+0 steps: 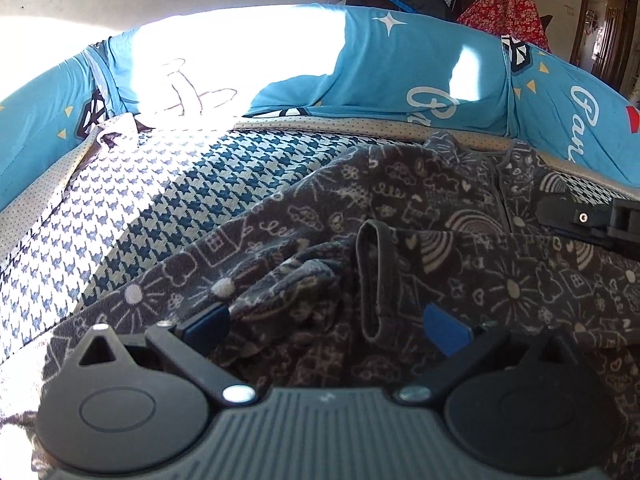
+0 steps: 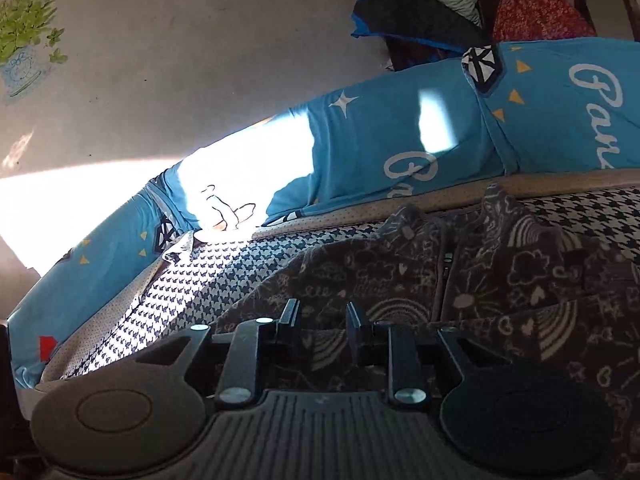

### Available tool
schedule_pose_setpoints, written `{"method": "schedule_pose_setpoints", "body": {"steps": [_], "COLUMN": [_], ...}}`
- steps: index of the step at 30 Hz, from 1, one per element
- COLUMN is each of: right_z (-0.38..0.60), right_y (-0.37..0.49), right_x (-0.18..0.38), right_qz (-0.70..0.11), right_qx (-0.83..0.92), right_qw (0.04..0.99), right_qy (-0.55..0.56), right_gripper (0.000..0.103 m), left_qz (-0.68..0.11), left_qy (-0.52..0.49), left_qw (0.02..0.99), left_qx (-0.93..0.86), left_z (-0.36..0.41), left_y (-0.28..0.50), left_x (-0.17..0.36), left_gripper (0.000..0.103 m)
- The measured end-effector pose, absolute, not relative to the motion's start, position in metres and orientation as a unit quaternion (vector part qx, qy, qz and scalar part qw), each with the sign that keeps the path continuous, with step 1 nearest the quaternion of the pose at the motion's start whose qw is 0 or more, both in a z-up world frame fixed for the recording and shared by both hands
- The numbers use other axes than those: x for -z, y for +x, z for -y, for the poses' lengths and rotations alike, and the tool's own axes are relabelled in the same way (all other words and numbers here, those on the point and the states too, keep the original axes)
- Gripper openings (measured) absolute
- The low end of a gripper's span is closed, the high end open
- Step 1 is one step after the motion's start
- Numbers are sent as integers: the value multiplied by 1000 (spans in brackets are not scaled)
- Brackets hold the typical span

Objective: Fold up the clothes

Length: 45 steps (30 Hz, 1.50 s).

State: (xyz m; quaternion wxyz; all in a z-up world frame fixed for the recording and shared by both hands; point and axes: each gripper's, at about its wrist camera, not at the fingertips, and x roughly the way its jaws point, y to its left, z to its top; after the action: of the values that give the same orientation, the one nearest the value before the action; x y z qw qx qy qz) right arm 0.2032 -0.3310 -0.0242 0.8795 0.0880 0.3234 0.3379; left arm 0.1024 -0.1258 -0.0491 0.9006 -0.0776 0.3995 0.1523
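A dark doodle-print garment (image 1: 440, 216) lies rumpled on the houndstooth bed (image 1: 168, 184), collar toward the blue bedding (image 1: 392, 68) along the far edge, with bare bed left of it. The left claw (image 1: 326, 324) gapes released over a sleeve cuff (image 1: 374, 280); the right claw (image 2: 324, 320) stands slightly parted, gripping nothing.

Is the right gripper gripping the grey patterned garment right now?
Apart: the right wrist view shows the right gripper with its jaws parted, the grey garment lying unpinched between them.

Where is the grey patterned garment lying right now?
In both wrist views the grey patterned garment lies spread on the houndstooth cover, directly ahead of each tool, with the blue pillows along the far edge behind it.
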Motion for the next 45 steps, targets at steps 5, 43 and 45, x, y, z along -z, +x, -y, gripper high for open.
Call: {"method": "schedule_pose_setpoints", "body": {"steps": [5,43,45], "right_z": [366,403,394], "right_y": [213,131,121], "right_x": [28,45,46], "right_qz": [-348,-410,-410], "right_qx": [-271,-159,-169], "right_qw": [893,896,894], "right_qy": [92,63,66], "right_gripper": [30,31,31], "left_qz": [-411,-459,-455], "left_qy": [-72,-108,-117], "left_qw": [894,858,857], "left_qx": [-162,-204,-212], "left_z": [132,105,100], "left_y": [112,84,74], "left_x": [54,74,73], "left_gripper": [103,103,103]}}
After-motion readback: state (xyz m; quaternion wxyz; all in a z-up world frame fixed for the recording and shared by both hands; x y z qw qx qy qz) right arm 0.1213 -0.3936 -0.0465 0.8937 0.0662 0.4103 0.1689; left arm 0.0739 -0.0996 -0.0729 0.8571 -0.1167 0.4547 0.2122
